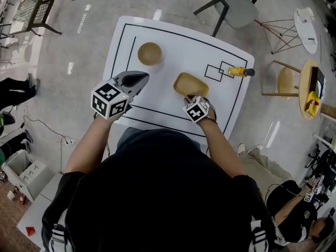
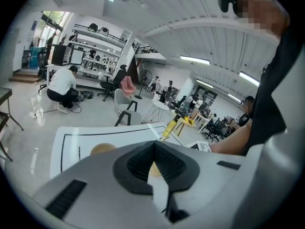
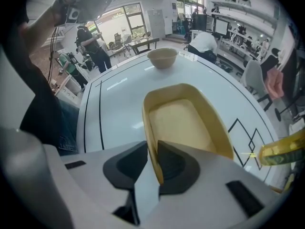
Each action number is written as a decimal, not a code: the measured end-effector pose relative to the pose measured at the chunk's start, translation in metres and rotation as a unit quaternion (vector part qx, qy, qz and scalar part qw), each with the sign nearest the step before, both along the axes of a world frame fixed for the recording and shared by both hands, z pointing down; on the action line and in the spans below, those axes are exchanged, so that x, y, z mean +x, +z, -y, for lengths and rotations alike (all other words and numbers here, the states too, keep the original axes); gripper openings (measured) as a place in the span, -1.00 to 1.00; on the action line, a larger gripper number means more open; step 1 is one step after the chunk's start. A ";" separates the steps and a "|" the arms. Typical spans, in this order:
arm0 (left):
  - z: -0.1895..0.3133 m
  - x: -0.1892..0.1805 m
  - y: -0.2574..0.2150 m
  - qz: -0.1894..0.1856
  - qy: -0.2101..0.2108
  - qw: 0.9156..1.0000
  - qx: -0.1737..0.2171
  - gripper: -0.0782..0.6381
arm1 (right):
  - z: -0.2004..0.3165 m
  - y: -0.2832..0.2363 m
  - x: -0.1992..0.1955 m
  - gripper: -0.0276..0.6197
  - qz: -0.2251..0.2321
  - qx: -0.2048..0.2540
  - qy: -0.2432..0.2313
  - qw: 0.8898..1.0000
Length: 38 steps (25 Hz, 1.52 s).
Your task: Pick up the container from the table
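Note:
The container (image 1: pixel 190 84) is a shallow yellow rectangular tub lying on the white table (image 1: pixel 173 41), right of centre. My right gripper (image 1: pixel 196 95) points steeply down at its near rim. In the right gripper view the container (image 3: pixel 183 120) has its near wall standing between the two pads, and the right gripper (image 3: pixel 153 149) is shut on that wall. My left gripper (image 1: pixel 144 77) hovers over the table's left half, clear of the container. Seen from its own camera, the left gripper (image 2: pixel 154 144) has its jaws together with nothing between them.
A round tan bowl (image 1: pixel 149 53) sits at the table's far left. A yellow bottle (image 1: pixel 239 71) lies on the black diamond marks at the far right. A grey chair (image 1: pixel 236 7) stands behind the table, a wooden chair (image 1: pixel 286 80) to its right.

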<state>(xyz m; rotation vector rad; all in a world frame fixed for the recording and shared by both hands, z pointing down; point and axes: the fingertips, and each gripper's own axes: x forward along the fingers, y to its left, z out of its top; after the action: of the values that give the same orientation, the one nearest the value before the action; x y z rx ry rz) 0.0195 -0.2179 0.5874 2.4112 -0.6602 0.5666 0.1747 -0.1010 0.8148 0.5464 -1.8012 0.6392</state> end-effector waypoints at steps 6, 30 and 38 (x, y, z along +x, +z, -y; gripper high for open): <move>-0.003 0.000 -0.003 -0.001 0.001 1.000 0.003 -0.76 | 0.000 -0.004 -0.001 -0.73 0.000 0.009 -0.001 1.000; -0.022 -0.004 -0.015 -0.002 0.012 1.000 0.014 -0.76 | -0.008 -0.021 0.004 -0.82 -0.019 0.028 -0.004 0.999; -0.028 -0.005 -0.026 -0.002 0.019 0.999 0.028 -0.76 | -0.015 -0.032 0.005 -0.83 -0.026 0.040 -0.005 0.999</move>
<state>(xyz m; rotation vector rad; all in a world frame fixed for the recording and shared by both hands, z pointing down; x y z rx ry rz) 0.0147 -0.1903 0.5613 2.4808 -0.6379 0.5654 0.1800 -0.0863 0.7832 0.6021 -1.7846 0.5429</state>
